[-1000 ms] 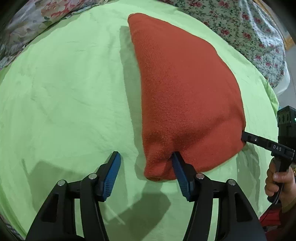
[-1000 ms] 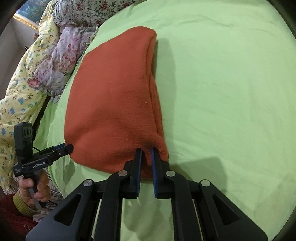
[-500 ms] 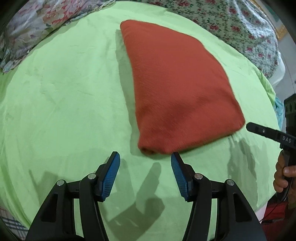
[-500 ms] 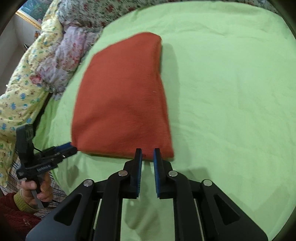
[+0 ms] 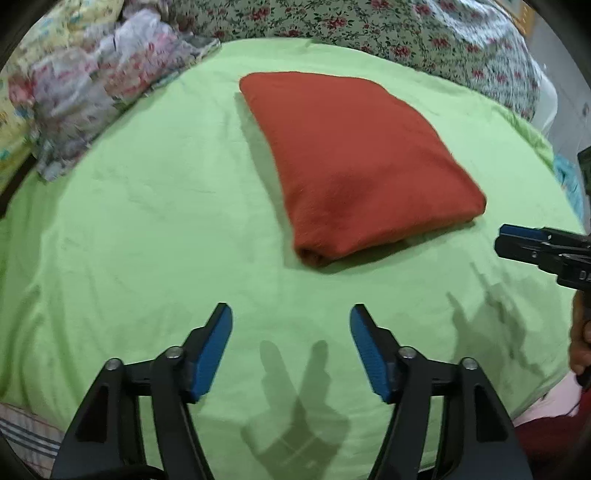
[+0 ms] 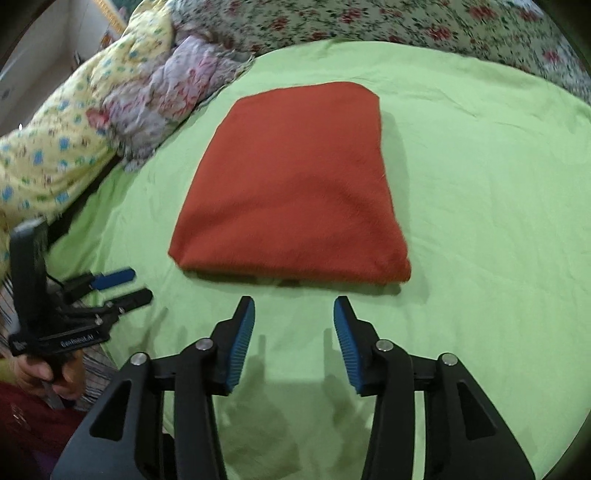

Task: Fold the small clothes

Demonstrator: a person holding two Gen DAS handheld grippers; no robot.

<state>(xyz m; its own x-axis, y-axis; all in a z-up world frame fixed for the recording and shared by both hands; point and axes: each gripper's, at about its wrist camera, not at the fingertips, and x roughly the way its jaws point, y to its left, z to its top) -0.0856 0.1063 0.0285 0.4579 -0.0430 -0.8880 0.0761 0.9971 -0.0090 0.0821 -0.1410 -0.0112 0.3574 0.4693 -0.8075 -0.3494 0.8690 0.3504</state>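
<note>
A rust-red garment (image 5: 354,162) lies folded into a flat rectangle on the green sheet (image 5: 147,221); it also shows in the right wrist view (image 6: 295,184). My left gripper (image 5: 291,314) is open and empty, a short way back from the garment's near corner. My right gripper (image 6: 293,308) is open and empty, just short of the garment's near edge. The right gripper also shows at the right edge of the left wrist view (image 5: 517,240). The left gripper shows at the left of the right wrist view (image 6: 125,286), open.
Crumpled floral bedding (image 5: 85,85) lies at the back left of the sheet, and a floral quilt (image 5: 406,33) runs along the back. A yellow patterned blanket (image 6: 62,147) lies on the left in the right wrist view.
Both grippers let go of the garment's near edge and pulled back from it. The right gripper opened from shut. The garment now lies flat.
</note>
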